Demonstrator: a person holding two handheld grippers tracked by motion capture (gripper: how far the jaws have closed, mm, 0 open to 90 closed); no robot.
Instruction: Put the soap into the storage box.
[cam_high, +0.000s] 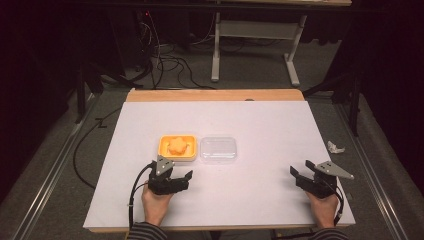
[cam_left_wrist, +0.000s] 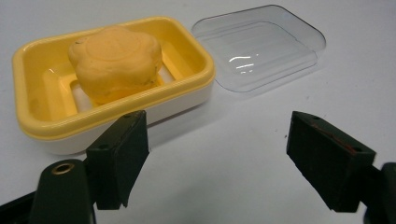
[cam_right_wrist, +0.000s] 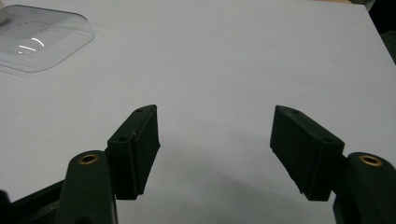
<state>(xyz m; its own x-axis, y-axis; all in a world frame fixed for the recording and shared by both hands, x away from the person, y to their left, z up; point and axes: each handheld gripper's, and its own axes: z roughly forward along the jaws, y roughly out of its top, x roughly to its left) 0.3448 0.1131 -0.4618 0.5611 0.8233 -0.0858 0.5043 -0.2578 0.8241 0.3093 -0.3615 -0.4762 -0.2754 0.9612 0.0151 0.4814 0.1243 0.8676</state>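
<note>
1. High view has the soap dish (cam_high: 177, 148) sitting near the middle of the desk (cam_high: 250, 200), a bit toward the left edge, with the clear lid (cam_high: 218, 149) right beside it on the side facing the right edge. They look close enough to touch, but I can't tell for sure.

2. Soap (cam_left_wrist: 114, 60), an orange flower-ish lump, sits inside the dish on its slotted floor, so I guess the lid is off to give access to it, or it's waiting to go back on.

3. Lid lies hollow side up, judging by the ribs and rim in the left gripper view (cam_left_wrist: 259, 46). It would need flipping before it caps the dish.

4. Left gripper (cam_high: 180, 176) hovers just in front of the dish, toward the near edge, tongs released and spread wide, gripping nothing. In its own view the jaws point between the dish (cam_left_wrist: 116, 116) and the lid, so it seems lined up to go for either one.

5. Right gripper (cam_high: 300, 174) is well apart, near the right edge, tongs also released and empty. Its view catches a corner of the lid (cam_right_wrist: 42, 39) far off, so it looks parked out of the way for now.

6. Crumpled white scrap (cam_high: 335, 147) lies off the desk past the right edge; it doesn't seem part of this.
</note>
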